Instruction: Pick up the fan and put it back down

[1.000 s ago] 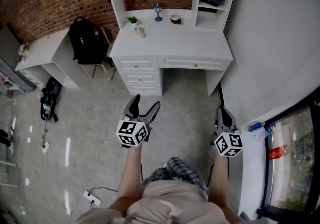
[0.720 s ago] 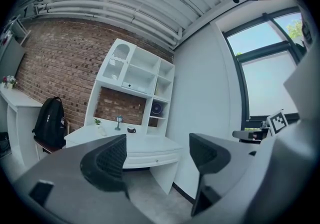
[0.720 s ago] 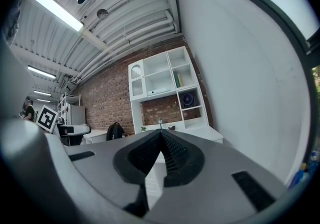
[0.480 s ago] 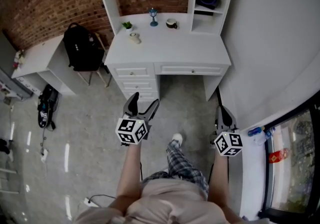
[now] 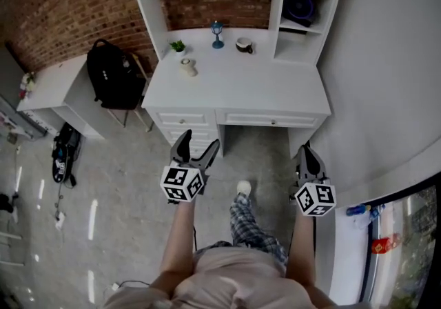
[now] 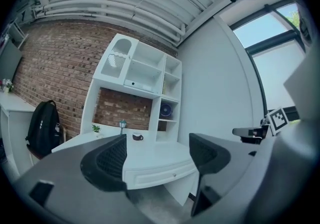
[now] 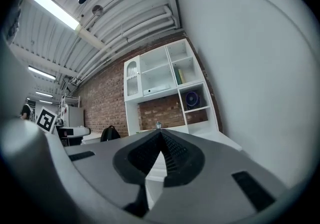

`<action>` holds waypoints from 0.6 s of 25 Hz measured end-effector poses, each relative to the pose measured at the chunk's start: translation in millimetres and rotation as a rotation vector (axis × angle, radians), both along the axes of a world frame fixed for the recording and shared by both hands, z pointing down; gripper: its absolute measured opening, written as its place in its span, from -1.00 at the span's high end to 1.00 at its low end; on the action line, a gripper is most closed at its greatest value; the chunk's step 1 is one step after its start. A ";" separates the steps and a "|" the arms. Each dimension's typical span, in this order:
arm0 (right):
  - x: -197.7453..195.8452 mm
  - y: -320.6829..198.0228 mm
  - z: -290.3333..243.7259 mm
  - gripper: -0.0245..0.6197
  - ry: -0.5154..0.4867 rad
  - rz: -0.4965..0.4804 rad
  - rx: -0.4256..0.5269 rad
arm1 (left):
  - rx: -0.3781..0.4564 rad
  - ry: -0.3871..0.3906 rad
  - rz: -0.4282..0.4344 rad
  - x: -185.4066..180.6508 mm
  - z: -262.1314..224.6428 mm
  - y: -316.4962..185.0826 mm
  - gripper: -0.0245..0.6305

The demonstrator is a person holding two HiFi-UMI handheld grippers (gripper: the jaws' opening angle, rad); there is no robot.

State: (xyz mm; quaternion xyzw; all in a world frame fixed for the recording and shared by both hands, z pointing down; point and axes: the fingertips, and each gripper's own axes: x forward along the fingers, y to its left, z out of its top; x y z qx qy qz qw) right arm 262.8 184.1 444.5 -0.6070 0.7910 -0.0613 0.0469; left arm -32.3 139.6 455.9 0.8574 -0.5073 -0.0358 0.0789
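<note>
The fan [image 5: 301, 5] is small, dark and round, and it stands in a cubby of the white hutch at the desk's right end. It also shows far off in the left gripper view as the fan [image 6: 166, 111] and in the right gripper view as the fan [image 7: 192, 100]. My left gripper [image 5: 199, 143] hangs open over the floor in front of the drawers, with nothing between its jaws [image 6: 157, 155]. To its right, my right gripper [image 5: 305, 152] is shut on nothing [image 7: 161, 140], near the desk's right leg. Both are well short of the fan.
On the white desk [image 5: 275, 87] stand a potted plant [image 5: 178, 46], a small lamp figure [image 5: 218, 30], a cup [image 5: 242, 44] and a jar [image 5: 188, 66]. A black backpack [image 5: 114, 73] rests on a chair at the left beside a side table [image 5: 48, 87]. A white wall runs along the right.
The desk has come closer and lower in the head view as the person steps forward, one foot now ahead. Both grippers keep their pose and state.
</note>
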 end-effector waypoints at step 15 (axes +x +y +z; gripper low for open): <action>-31.2 -361.5 2.4 0.88 -0.022 -0.203 -0.032 | -0.038 -0.040 -0.139 -5.1 1.5 -316.9 -0.22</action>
